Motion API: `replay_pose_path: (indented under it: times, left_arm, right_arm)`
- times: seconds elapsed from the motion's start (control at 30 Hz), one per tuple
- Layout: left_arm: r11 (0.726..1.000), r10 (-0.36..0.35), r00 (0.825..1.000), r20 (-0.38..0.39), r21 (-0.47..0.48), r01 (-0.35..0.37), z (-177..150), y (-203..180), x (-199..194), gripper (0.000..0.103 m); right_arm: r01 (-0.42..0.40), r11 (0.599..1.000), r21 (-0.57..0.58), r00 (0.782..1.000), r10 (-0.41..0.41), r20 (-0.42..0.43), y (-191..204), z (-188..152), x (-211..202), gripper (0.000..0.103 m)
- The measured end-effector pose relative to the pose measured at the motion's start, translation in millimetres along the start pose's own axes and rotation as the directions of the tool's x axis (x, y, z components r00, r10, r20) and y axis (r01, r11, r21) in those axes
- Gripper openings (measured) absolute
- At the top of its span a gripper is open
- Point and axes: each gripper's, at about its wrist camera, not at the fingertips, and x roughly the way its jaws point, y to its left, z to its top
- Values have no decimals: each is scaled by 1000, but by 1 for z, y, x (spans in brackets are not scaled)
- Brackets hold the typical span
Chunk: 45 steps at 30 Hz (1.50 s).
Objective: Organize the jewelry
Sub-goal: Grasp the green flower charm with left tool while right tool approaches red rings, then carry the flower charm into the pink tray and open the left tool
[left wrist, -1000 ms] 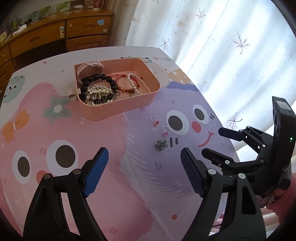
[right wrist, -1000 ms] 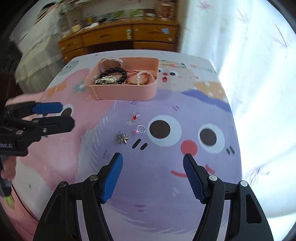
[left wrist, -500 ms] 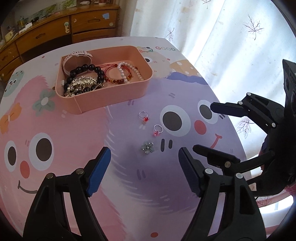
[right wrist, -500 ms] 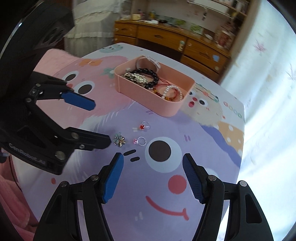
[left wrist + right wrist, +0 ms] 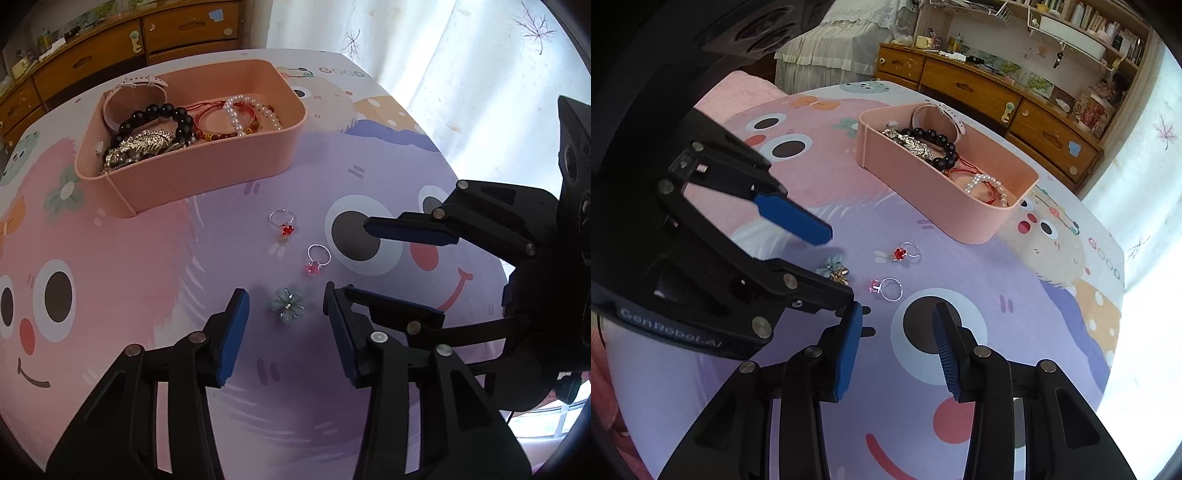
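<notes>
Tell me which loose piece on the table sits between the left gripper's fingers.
The pale blue flower brooch; the red-stone ring and pink-stone ring lie farther ahead.

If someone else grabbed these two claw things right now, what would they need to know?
Left gripper: open, empty, framing the flower clip on the table.
Right gripper: open, empty, low over the table near the pink ring.
Done: bracelets, beads and a watch lie in the pink tray.
Left: flower clip, pink ring and red ring lie loose on the tablecloth, in front of the tray. Probably pick the clip first.
</notes>
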Motion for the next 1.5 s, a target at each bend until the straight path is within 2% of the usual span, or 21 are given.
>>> replay_pose_path:
  times: [0.17,0.23,0.3,0.67,0.77,0.93,1.03,1.3,1.5]
  left_arm:
    - [999,39,999,5,37,-39,-2,-7,6,30]
    - [997,57,998,8,42,-57,-2,-8,6,21]
    - [997,64,998,9,43,-64,-2,-7,7,16]
    - [995,102,995,17,-1,-102,-7,7,-3,16]
    - [993,118,993,18,-10,-118,-8,13,-7,16]
    - [991,135,991,17,-22,-135,-12,19,-12,16]
    - [989,144,989,21,-21,-144,-12,19,-14,16]
    - [987,157,987,26,-32,-157,-16,24,-22,16]
    - [985,170,985,15,-43,-169,-20,28,-22,16]
  right_arm:
    - [-29,999,23,999,28,17,-5,-2,14,35]
    - [-37,999,26,999,37,20,-6,-1,17,35]
    - [-52,998,30,998,51,30,-6,0,19,35]
    - [-103,991,82,994,99,48,-12,5,25,31]
    - [-104,990,92,994,99,51,-12,7,27,27]
    - [-90,990,111,995,84,52,-12,9,28,9]
    - [-76,990,119,996,71,48,-12,9,27,5]
    - [-50,993,105,999,48,25,-10,13,28,4]
    - [-8,994,109,1000,10,-13,-7,19,31,7]
